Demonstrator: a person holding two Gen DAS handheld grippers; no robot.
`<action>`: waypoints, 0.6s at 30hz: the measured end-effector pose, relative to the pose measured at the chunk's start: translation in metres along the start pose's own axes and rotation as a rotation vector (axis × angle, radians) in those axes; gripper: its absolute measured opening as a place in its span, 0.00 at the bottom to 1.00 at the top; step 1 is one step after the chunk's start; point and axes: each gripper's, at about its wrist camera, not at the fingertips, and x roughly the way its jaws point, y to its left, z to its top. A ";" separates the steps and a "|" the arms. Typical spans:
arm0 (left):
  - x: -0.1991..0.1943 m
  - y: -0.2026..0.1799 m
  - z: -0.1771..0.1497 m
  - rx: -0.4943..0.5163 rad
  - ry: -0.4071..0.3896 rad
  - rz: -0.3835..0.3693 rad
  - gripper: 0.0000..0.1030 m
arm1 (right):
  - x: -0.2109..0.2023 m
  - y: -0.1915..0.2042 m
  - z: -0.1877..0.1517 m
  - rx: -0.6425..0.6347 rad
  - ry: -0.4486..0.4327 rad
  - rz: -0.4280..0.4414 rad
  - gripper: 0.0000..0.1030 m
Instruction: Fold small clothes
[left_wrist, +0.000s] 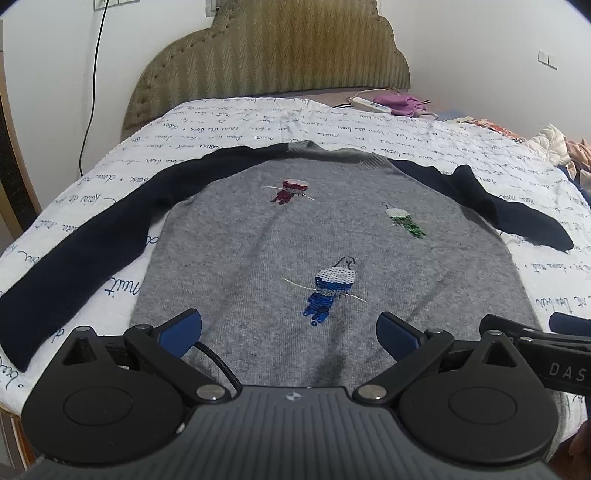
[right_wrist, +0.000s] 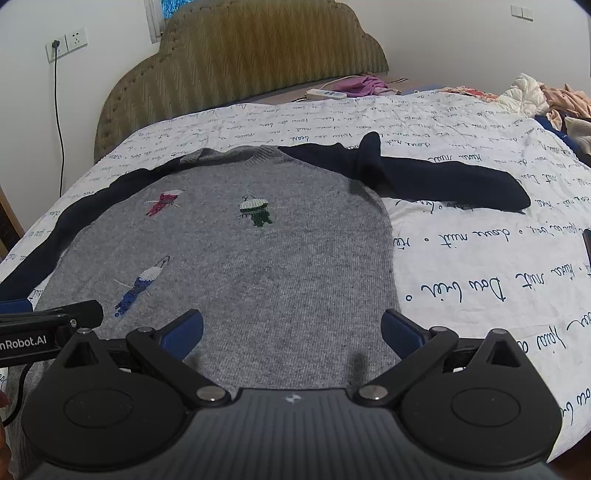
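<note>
A small grey sweater with navy sleeves and three sequin birds lies flat, front up, on the bed; it also shows in the right wrist view. Its left sleeve stretches out to the left, its right sleeve to the right with a kink near the shoulder. My left gripper is open and empty over the hem's left part. My right gripper is open and empty over the hem's right part; it also shows at the right edge of the left wrist view.
The bed has a white cover with blue script and a padded olive headboard. A power strip and purple cloth lie at the back. A pile of clothes sits at the far right.
</note>
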 end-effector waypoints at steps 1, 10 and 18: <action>0.000 0.000 0.000 0.000 0.001 -0.003 0.99 | 0.000 0.000 0.000 0.001 0.000 0.001 1.00; 0.002 -0.002 -0.002 0.019 0.013 0.008 1.00 | 0.001 0.000 -0.001 0.000 0.005 0.007 1.00; 0.002 0.000 -0.002 0.020 0.014 0.024 1.00 | -0.001 0.000 0.000 -0.007 -0.010 -0.011 1.00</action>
